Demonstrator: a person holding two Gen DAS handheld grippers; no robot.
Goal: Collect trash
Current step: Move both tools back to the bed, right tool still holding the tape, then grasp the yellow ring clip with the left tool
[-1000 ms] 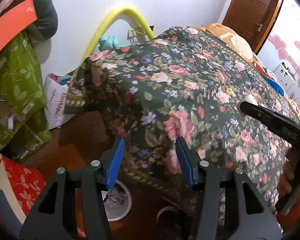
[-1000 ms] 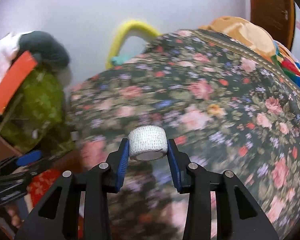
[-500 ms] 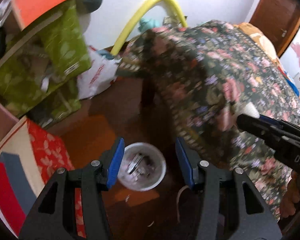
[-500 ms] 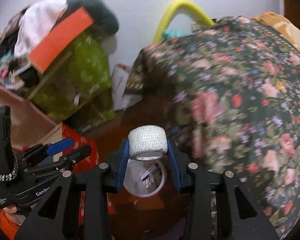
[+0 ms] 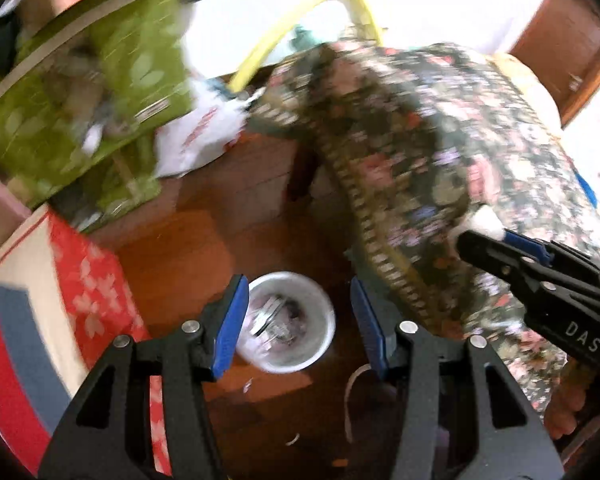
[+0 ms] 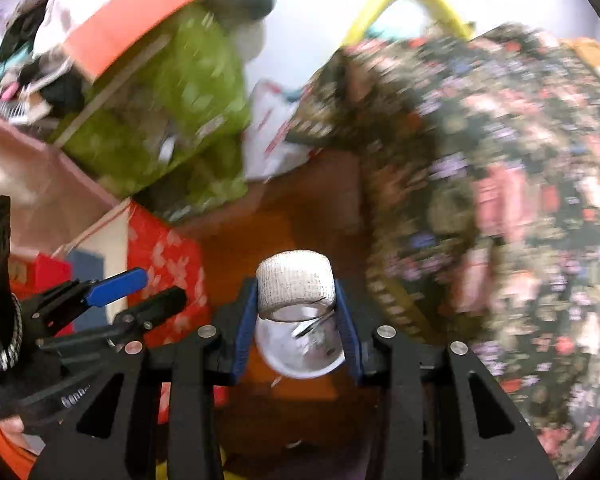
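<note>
While the right gripper point(image 6: 296, 312) clamps a white bandage roll point(image 6: 295, 282) btwn its blue pads, it hangs directly over the white trash bin point(image 6: 300, 354) on the wood floor point(image 5: 228, 208). Left gripper point(image 5: 296, 320) approx. half open, empty, bin framed btwn its fingers.

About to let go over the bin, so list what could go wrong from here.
1. The bandage roll is a cylinder pinched in the right tongs; released off-centre, it could clip the rim of the small bin and roll across the floor.
2. The flowered bedspread hangs close beside the bin, so a stray roll may vanish under it.
3. The bin already holds trash, so the roll may bounce out.
</note>
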